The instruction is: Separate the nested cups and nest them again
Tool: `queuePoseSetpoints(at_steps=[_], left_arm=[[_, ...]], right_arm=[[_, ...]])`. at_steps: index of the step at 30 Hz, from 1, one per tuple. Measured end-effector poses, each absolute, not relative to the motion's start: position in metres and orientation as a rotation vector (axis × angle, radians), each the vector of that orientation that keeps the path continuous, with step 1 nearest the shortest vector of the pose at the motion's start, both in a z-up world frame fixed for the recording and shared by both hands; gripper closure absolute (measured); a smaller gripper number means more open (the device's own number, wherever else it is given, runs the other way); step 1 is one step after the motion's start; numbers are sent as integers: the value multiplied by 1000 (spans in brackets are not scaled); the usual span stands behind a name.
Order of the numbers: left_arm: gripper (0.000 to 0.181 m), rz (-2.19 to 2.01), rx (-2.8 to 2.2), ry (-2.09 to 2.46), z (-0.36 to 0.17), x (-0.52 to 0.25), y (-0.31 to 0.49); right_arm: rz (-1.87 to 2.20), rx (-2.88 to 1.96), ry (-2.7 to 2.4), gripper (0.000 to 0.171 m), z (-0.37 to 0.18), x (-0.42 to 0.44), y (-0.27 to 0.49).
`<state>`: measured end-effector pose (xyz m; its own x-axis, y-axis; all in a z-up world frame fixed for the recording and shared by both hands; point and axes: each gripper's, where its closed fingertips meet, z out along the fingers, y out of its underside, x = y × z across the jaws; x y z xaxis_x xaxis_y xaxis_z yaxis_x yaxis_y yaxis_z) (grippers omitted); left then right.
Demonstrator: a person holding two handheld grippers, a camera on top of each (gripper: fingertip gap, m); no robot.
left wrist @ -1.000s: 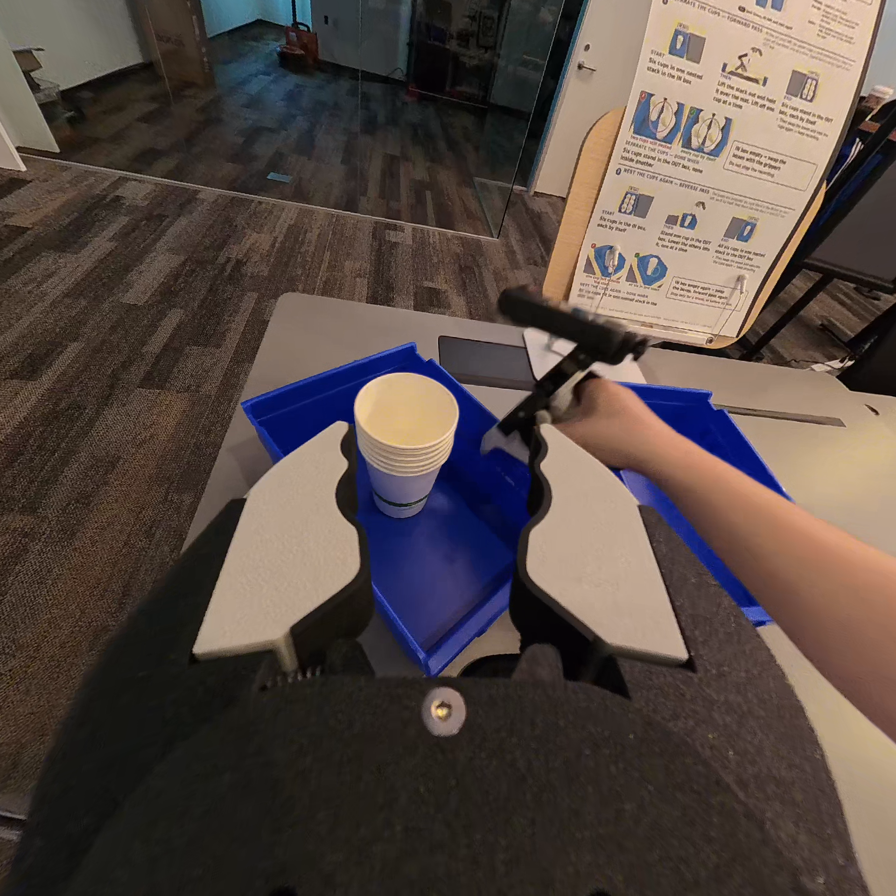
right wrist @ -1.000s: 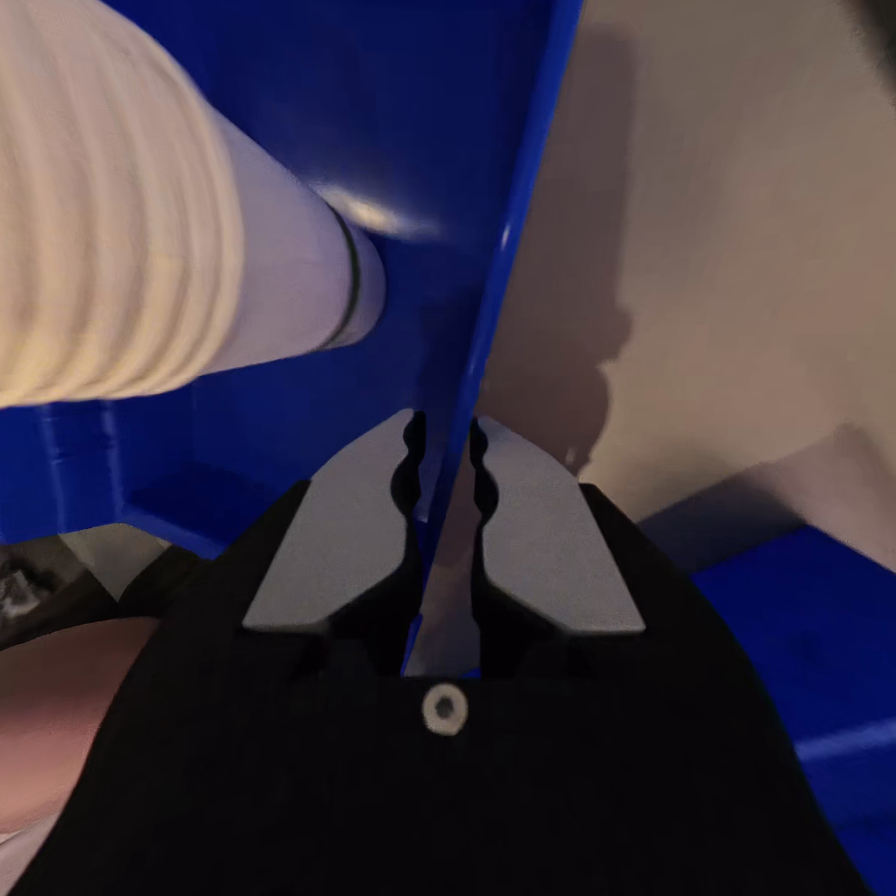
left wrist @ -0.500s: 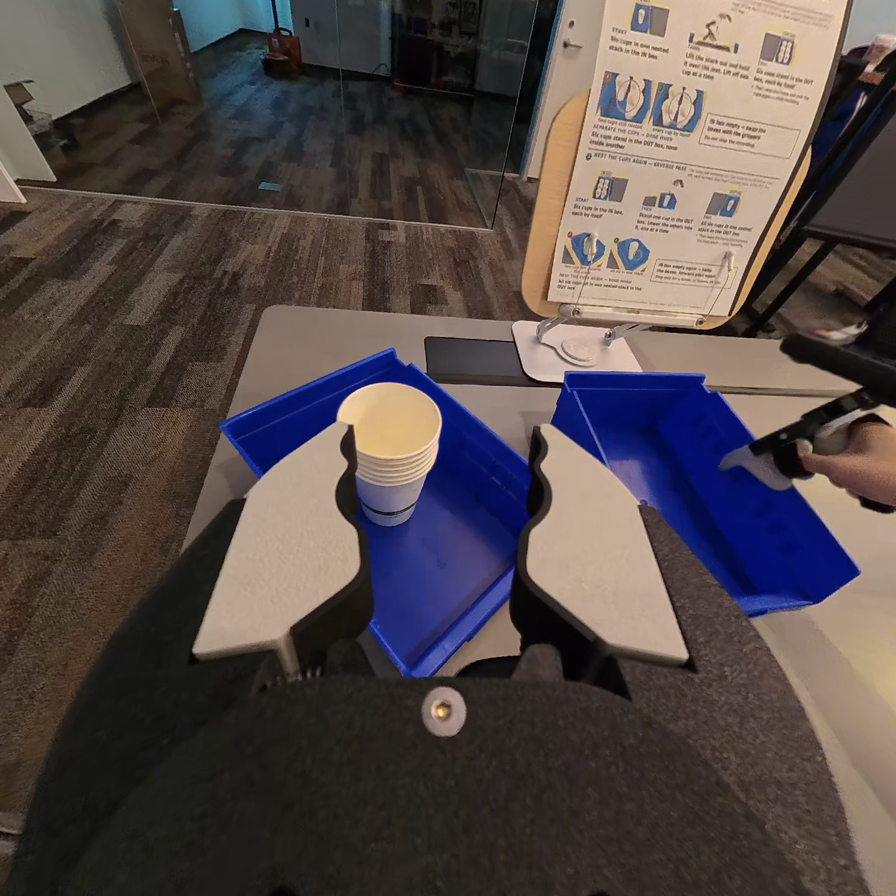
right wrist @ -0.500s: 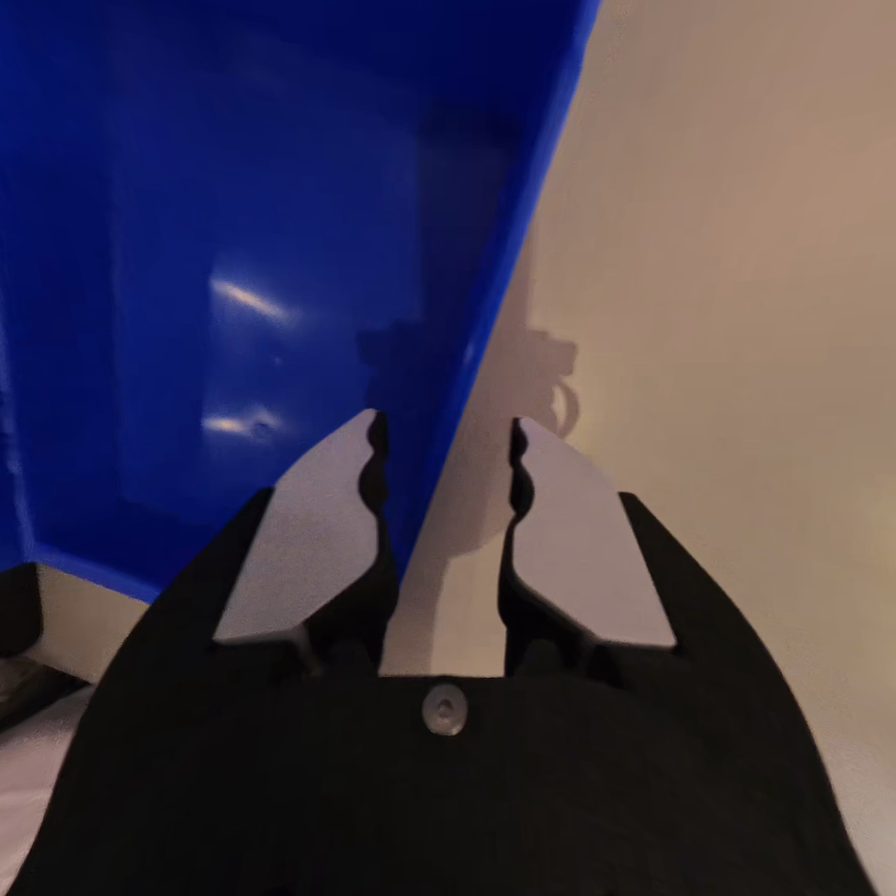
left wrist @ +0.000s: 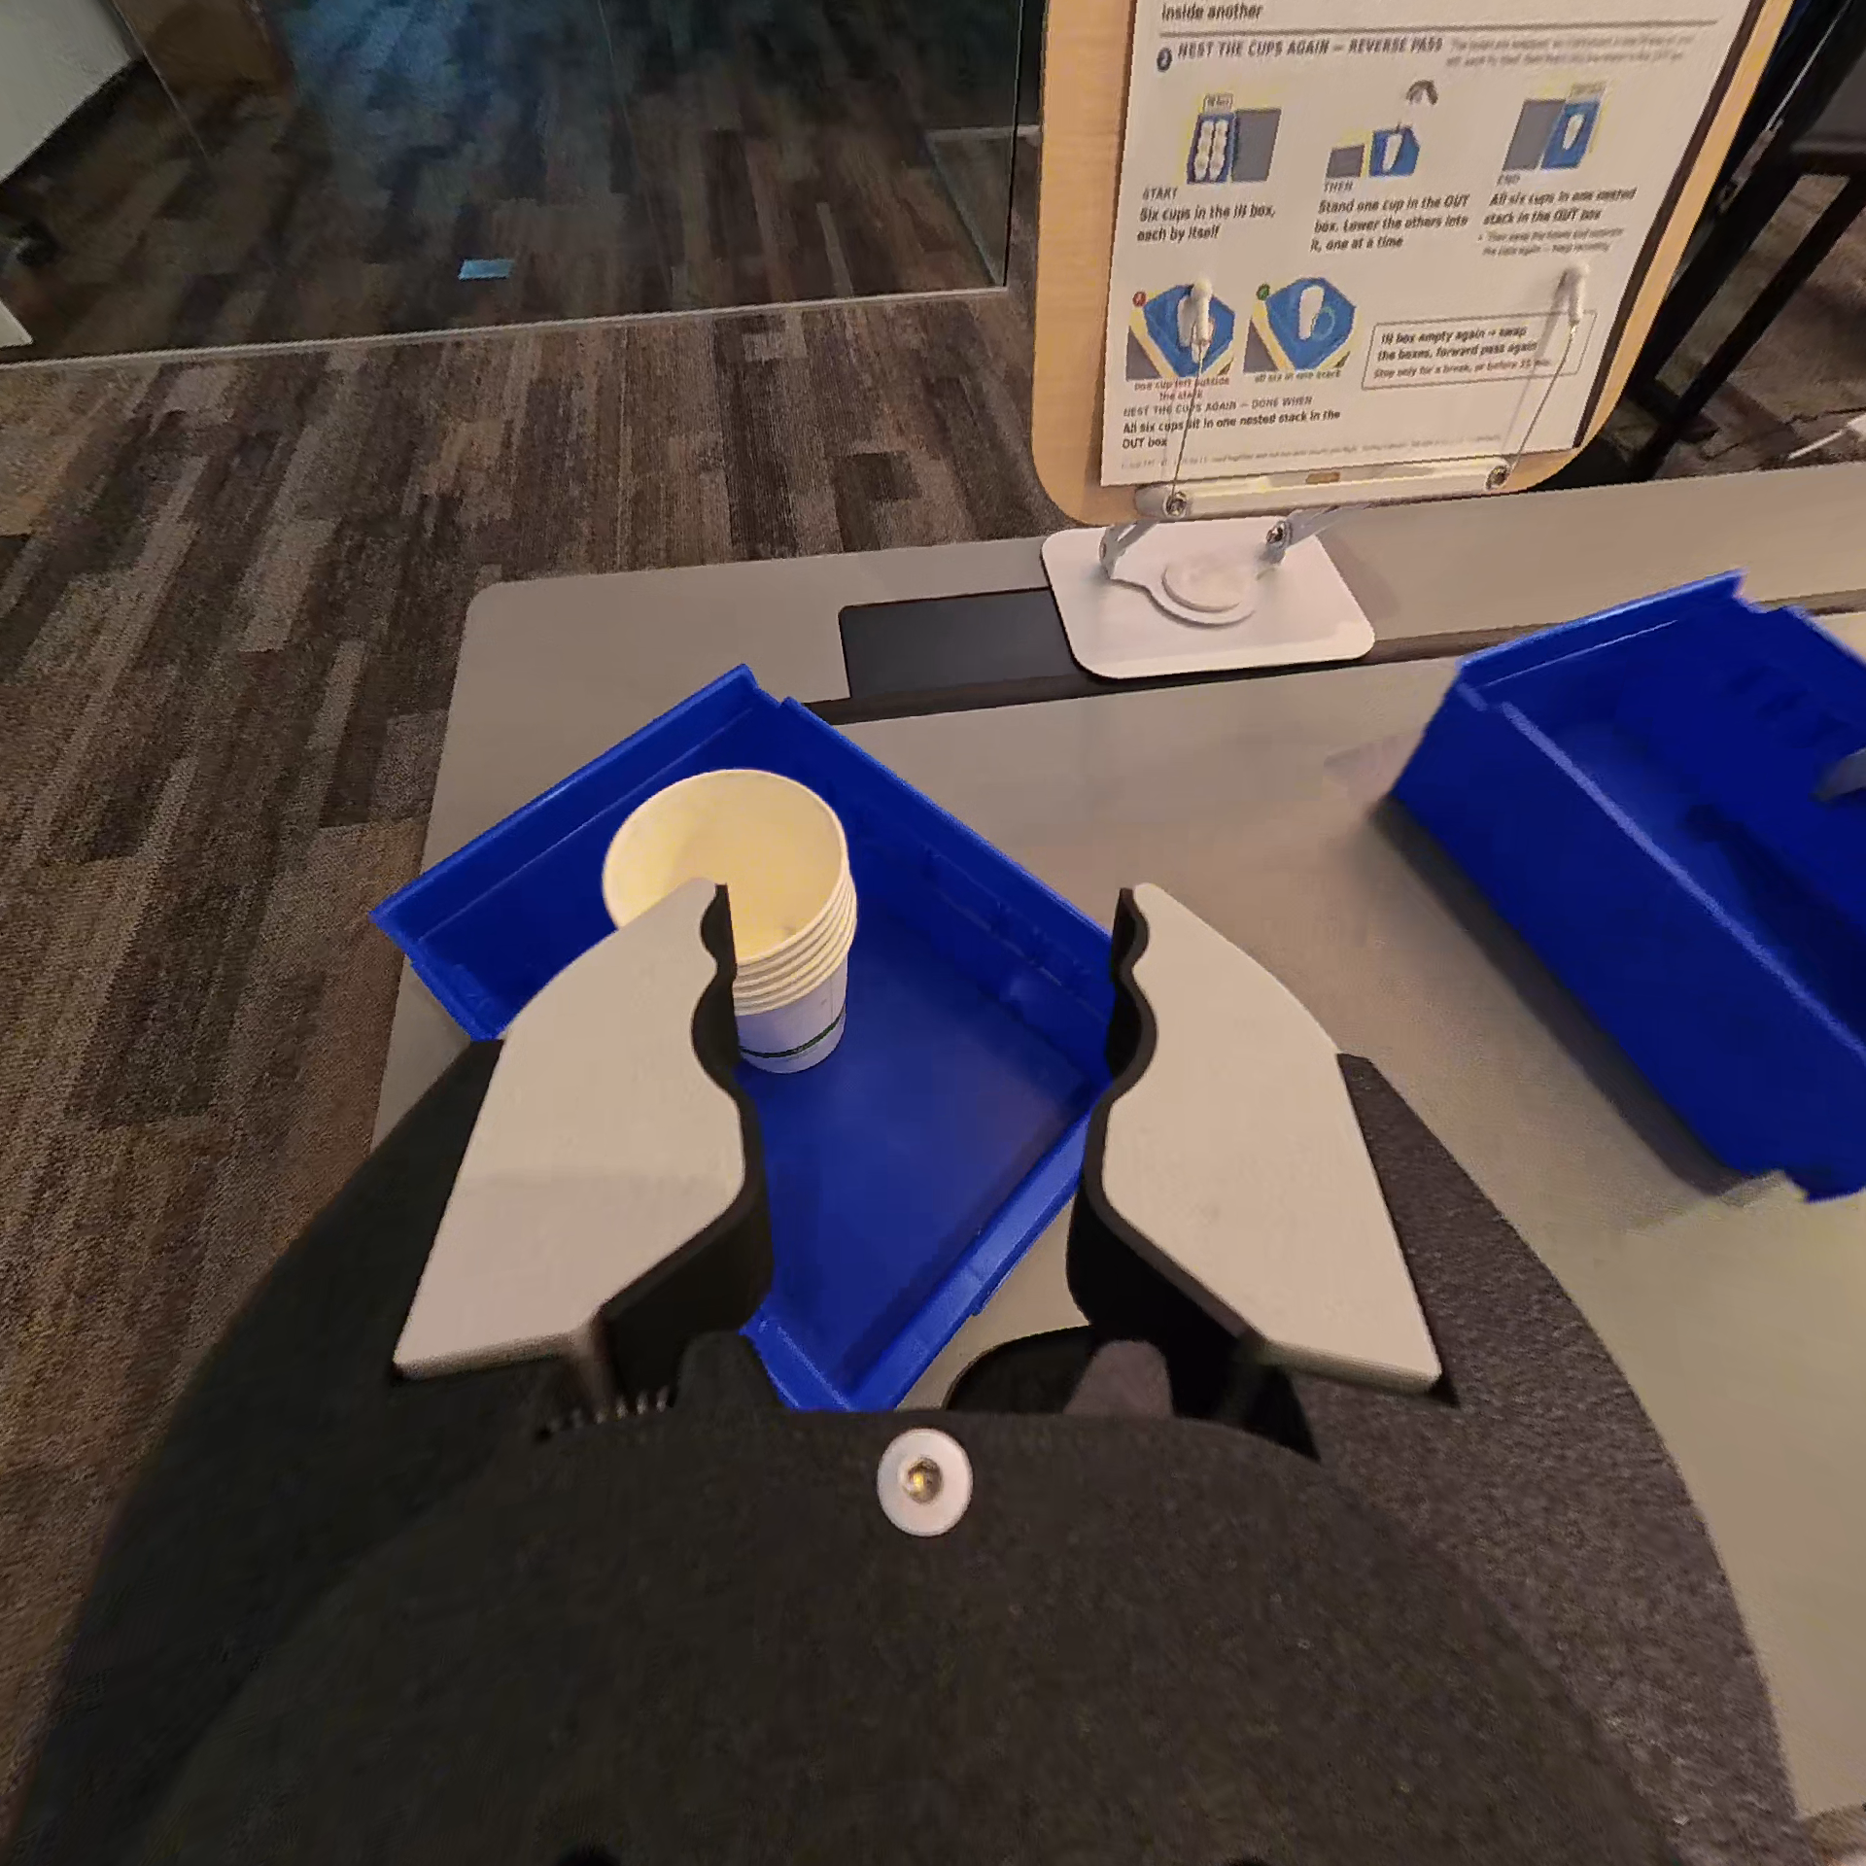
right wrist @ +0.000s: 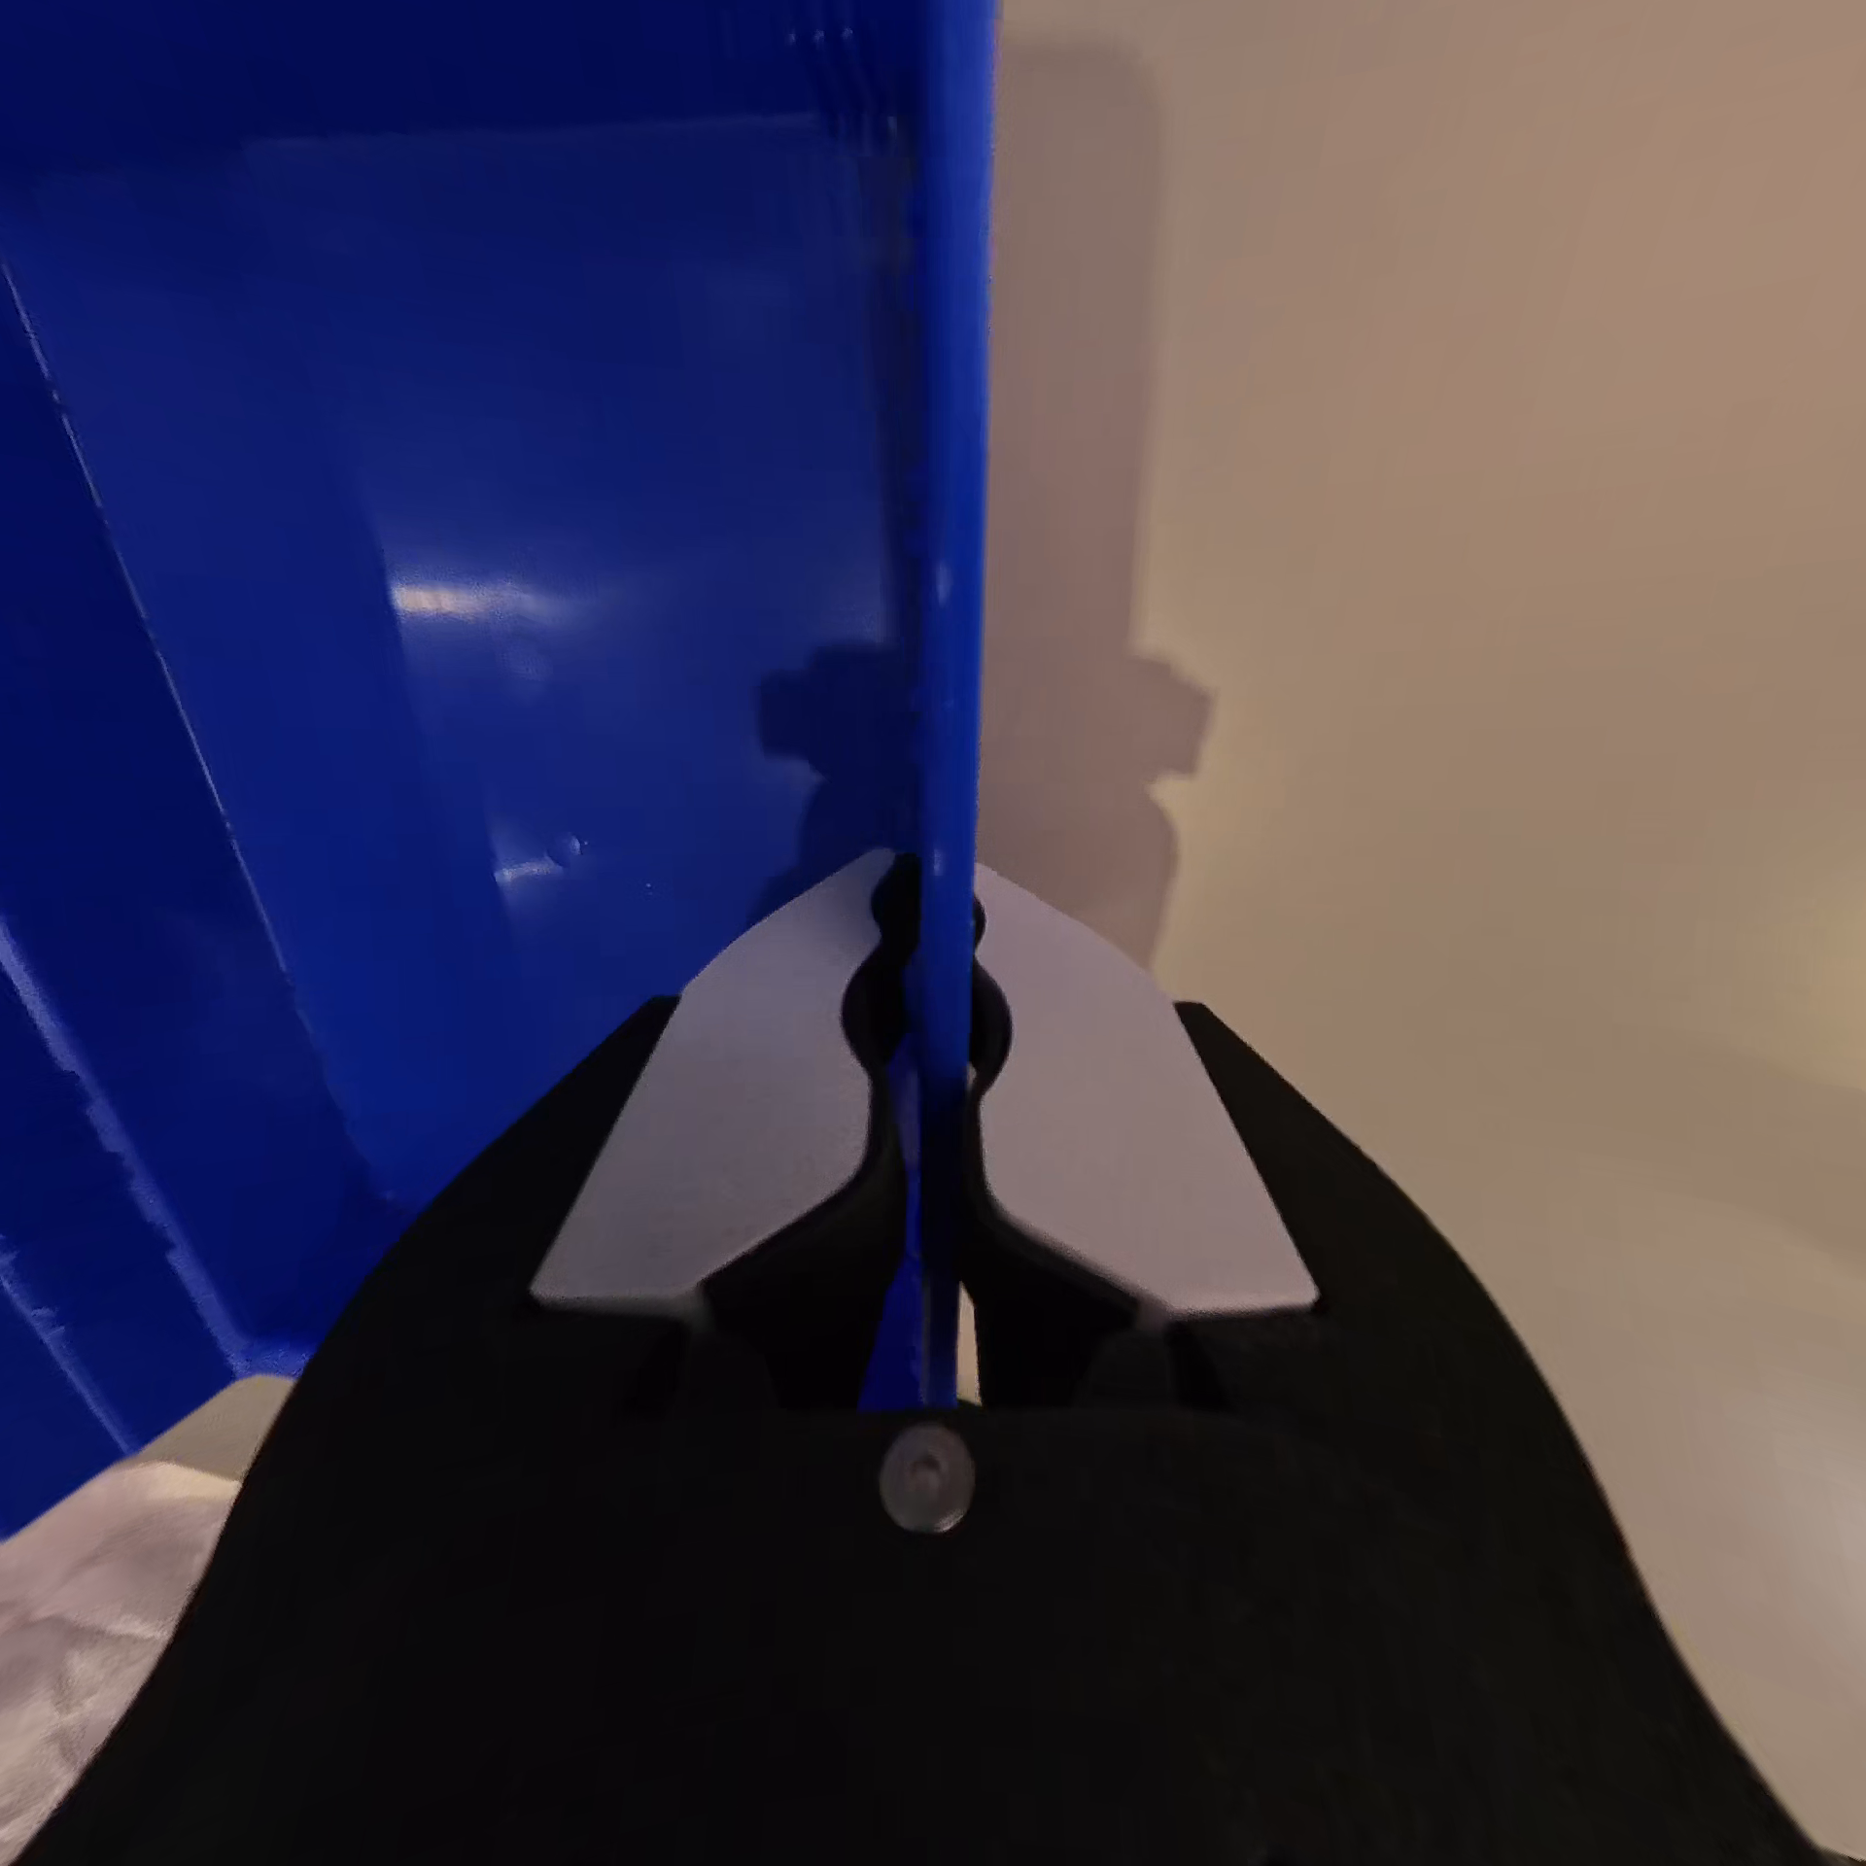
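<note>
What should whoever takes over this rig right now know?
Left gripper: open, empty, hovering over the left bin.
Right gripper: shut on the right bin's side wall; that bin shows nothing inside and sits well apart from the left one on the table.
Cup stack: upright in the left bin, fully nested.
Done: no cup separated yet.
Left: separate every cup, then nest them again.

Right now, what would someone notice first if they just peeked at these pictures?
Probably the stack of white paper cups standing in the blue bin between the open left gripper. Next, the right gripper pinching the side wall of the other blue bin, which sits off to the right on the grey table.
</note>
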<state>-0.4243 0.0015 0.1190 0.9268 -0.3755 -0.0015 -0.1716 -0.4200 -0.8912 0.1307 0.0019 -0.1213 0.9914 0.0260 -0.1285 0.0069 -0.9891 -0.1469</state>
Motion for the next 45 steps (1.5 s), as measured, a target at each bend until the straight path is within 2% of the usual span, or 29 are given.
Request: queuePoseSetpoints(at_steps=[11,21,22,24,25,28,31,35,39,43,45], left_arm=[[111,-244,-2032,372,114,-430,10],[115,-207,-2031,230,116,-459,13],[115,-211,-2017,213,119,-461,13],[116,-214,-2001,196,124,-463,15],[116,-208,-2008,200,123,-465,17],[110,-92,-2172,200,94,-485,29],[103,81,-2363,149,51,-514,36],[102,57,-2527,31,-8,-526,40],[100,119,-2701,-23,-53,-535,41],[124,147,-2804,29,-79,-531,47],[129,280,-2850,80,-88,-540,46]], right_arm=[[120,-2953,307,164,-123,289,-62],[87,-2916,291,164,-123,308,-65],[71,-2892,278,160,-121,309,-64],[55,-2801,266,139,-107,308,-57],[44,-2737,257,134,-95,308,-52],[21,-2466,229,123,-41,300,-36],[125,-2228,149,123,18,267,-31],[154,-2053,38,123,69,235,-36],[164,-1935,-60,127,88,216,-40],[109,-1981,-104,127,81,222,-45],[175,-2002,-104,127,71,221,-47]])
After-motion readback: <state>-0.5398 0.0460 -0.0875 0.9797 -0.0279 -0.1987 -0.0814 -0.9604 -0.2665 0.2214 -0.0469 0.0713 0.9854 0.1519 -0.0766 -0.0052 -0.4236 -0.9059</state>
